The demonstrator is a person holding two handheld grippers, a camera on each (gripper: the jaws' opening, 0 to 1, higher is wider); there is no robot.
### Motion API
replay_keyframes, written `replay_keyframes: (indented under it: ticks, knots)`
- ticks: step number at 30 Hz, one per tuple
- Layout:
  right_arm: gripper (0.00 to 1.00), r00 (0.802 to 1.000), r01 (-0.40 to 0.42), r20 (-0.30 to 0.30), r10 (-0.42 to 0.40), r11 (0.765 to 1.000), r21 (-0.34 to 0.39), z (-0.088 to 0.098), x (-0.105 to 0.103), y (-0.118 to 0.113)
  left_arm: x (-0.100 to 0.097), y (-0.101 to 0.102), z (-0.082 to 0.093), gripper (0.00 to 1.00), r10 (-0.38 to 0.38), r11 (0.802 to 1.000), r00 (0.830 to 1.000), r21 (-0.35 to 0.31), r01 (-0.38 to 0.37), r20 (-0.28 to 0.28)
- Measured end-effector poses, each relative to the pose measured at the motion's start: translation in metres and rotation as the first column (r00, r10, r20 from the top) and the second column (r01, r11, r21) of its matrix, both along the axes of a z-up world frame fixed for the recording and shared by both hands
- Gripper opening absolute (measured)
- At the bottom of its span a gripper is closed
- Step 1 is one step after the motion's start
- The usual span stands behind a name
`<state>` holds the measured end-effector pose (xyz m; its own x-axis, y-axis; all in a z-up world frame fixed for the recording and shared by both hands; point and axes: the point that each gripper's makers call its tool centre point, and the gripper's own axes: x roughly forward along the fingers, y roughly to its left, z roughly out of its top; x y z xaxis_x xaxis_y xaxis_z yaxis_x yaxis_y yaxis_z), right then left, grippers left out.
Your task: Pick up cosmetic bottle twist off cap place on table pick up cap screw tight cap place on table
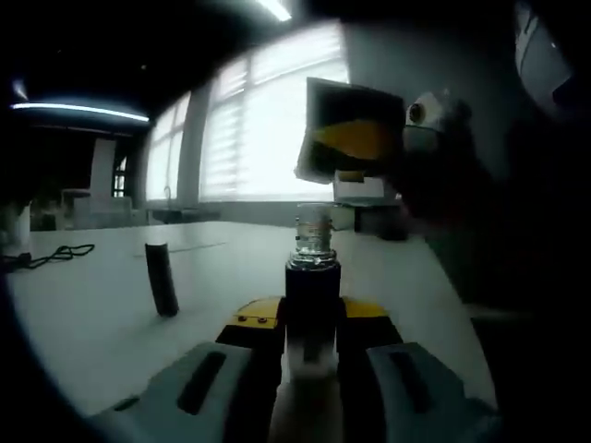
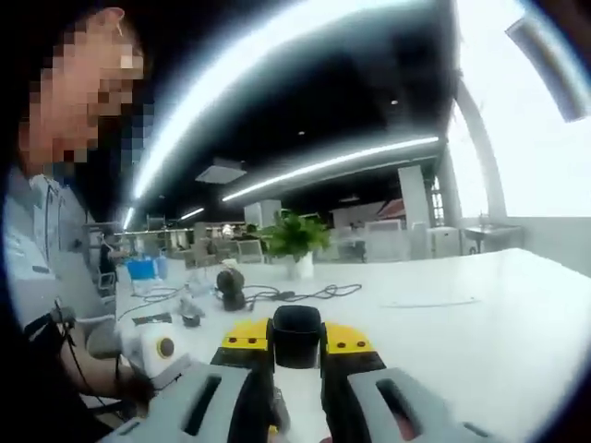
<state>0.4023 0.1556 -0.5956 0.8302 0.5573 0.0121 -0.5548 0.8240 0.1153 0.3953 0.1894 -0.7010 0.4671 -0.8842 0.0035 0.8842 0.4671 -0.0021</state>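
A cosmetic bottle (image 1: 312, 242) with a dark body and a bare, clear threaded neck stands upright between the jaws of my left gripper (image 1: 312, 318), which is shut on its lower body. My right gripper (image 2: 297, 349) is shut on the black cap (image 2: 297, 334), held open end up above the white table (image 2: 462, 323). In the left gripper view the right gripper (image 1: 355, 138) hangs in the air above and to the right of the bottle's neck, apart from it.
A slim dark cylinder (image 1: 162, 280) stands on the table (image 1: 83, 314) left of the bottle, with a black cable (image 1: 55, 255) further left. A person (image 2: 46, 240) sits at the left of the right gripper view. Cables (image 2: 295, 294), a round dark object (image 2: 231, 286) and a potted plant (image 2: 297, 242) lie further off.
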Motion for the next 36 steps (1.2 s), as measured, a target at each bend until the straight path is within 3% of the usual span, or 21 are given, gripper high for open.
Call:
replay_keyframes:
  ticks: [5,12,15,18,26,36]
  knots:
    - [0.13,1.0,-0.029,-0.005,0.029,0.999,-0.014,-0.003,-0.005,0.018,0.0,0.0,0.0,0.12,0.0,1.0,1.0,0.002,0.0,0.003]
    - [0.13,0.998,-0.046,-0.032,0.045,0.999,-0.012,-0.007,-0.009,0.025,-0.001,0.0,0.0,0.12,0.0,1.0,1.0,0.002,0.0,0.005]
    - [0.13,0.999,-0.046,-0.026,0.044,0.997,-0.06,-0.01,-0.011,0.03,-0.001,0.0,0.0,0.12,0.001,1.0,1.0,0.003,-0.001,0.007]
    - [0.13,0.999,-0.031,-0.013,0.03,0.993,-0.113,-0.014,-0.013,0.032,-0.001,0.0,0.0,0.12,0.002,1.0,1.0,0.005,-0.002,0.009]
    - [0.13,0.999,-0.022,-0.037,0.017,0.993,-0.117,-0.024,-0.012,0.036,-0.001,-0.001,0.001,0.12,0.002,1.0,1.0,0.006,-0.002,0.013]
    - [0.13,0.999,0.026,-0.043,-0.034,0.982,-0.185,-0.038,-0.011,0.036,-0.002,-0.001,0.0,0.12,0.001,1.0,1.0,0.007,-0.002,0.018]
